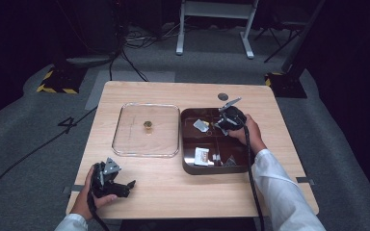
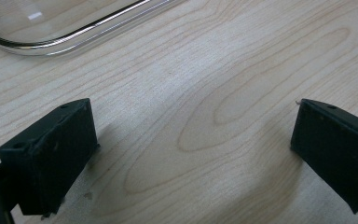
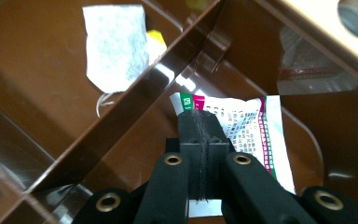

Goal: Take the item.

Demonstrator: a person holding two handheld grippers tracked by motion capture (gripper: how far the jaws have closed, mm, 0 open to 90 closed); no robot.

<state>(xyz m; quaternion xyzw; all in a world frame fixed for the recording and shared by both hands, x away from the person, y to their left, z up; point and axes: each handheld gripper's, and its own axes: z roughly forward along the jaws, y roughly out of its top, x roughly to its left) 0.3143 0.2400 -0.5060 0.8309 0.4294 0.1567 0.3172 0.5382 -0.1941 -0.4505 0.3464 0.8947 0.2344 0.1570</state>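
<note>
table (image 1: pixel 192 185): light wood grain, pretty clean, small round grey cap set into it past the right tool
room: dark all around, grey carpet (image 1: pixel 38 134), cables trailing off, a white frame's legs (image 1: pixel 214 29) at the far end, yellow-black striped bases at both far corners of the table
right tool (image 3: pixel 200 119): down inside the brown tray (image 1: pixel 189 166), jaws pressed together on the edge of a printed sachet (image 3: pixel 244 128) (white with green and pink print, lying flat on the tray floor in the compartment right under the tool)
other tray stuff: a white packet (image 3: pixel 114 46) one divider over from the right tool, with a bit of yellow beside it
left tool (image 2: pixel 193 154): jaws standing wide apart with just bare wood between them, resting low on the table's near edge in the person's hand
clear tray (image 1: pixel 147 130): ahead of the left tool, just beside the brown tray, one small gold-ish thing (image 1: pixel 148 125) in the middle (too small to tell what)
</note>
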